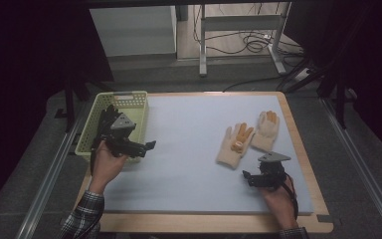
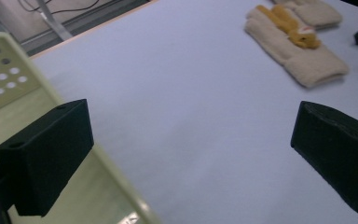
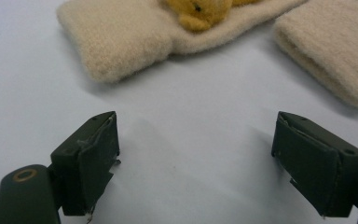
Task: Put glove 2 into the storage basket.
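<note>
**Cropped mitts, hidden basket floor**

In the right gripper view both cream gloves run off the frame: the left glove point(image 3: 121, 37) loses its fingers at the top edge, the right glove point(image 3: 335, 51) at the top and right. In the high view the left gripper point(image 1: 142, 147) and hand cover much of the basket point(image 1: 135, 95).

Flat pale blue-grey mat point(image 1: 189, 149), spread over nearly all of a light wooden worktop point(image 1: 204, 222), bare wood left as a thin border. Beyond the far edge, dull grey floor point(image 1: 179, 74). Standing there, a white metal frame with two legs point(image 1: 203, 45), black cables point(image 1: 251, 42) looped between them. Beside that, a plain white cabinet point(image 1: 134, 30). Along the left side, a grey metal rail point(image 1: 49, 174).
</note>
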`<state>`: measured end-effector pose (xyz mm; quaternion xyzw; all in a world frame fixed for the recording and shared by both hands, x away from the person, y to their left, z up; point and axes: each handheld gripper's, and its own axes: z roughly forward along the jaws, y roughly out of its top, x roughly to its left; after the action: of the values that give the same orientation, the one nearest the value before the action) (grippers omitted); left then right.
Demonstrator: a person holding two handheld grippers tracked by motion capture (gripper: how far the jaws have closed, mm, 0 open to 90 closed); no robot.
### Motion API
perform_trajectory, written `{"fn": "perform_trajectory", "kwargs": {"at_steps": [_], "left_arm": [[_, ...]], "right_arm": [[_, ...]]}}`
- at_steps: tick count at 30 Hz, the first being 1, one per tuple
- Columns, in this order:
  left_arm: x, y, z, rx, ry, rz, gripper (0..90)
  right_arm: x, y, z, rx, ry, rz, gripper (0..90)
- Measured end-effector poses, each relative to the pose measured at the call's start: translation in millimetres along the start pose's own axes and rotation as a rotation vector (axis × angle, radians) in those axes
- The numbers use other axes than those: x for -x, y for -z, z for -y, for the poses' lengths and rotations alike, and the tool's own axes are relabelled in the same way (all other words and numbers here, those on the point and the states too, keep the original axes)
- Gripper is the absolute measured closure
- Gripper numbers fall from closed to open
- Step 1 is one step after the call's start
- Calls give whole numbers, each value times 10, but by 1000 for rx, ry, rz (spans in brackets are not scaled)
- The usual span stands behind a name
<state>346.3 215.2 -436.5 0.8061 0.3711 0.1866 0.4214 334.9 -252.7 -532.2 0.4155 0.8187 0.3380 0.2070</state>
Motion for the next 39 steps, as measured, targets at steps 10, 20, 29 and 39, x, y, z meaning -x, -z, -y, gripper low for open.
{"fn": "perform_trajectory", "kwargs": {"at_steps": [10,20,29,39], "left_arm": [[380,-110,149,20,-41,77,0],[687,-335,468,-17,-59,136,0],[698,-511,785,-88,-23,112,0],[623,-602,981,-195,12,38,0]], "right_arm": [[-1,0,0,0,-1,1,145],[-1,0,0,0,0,1,145],[0,-1,0,0,-2,0,145],[2,-3,-2,-3,-3,-2,132]]}}
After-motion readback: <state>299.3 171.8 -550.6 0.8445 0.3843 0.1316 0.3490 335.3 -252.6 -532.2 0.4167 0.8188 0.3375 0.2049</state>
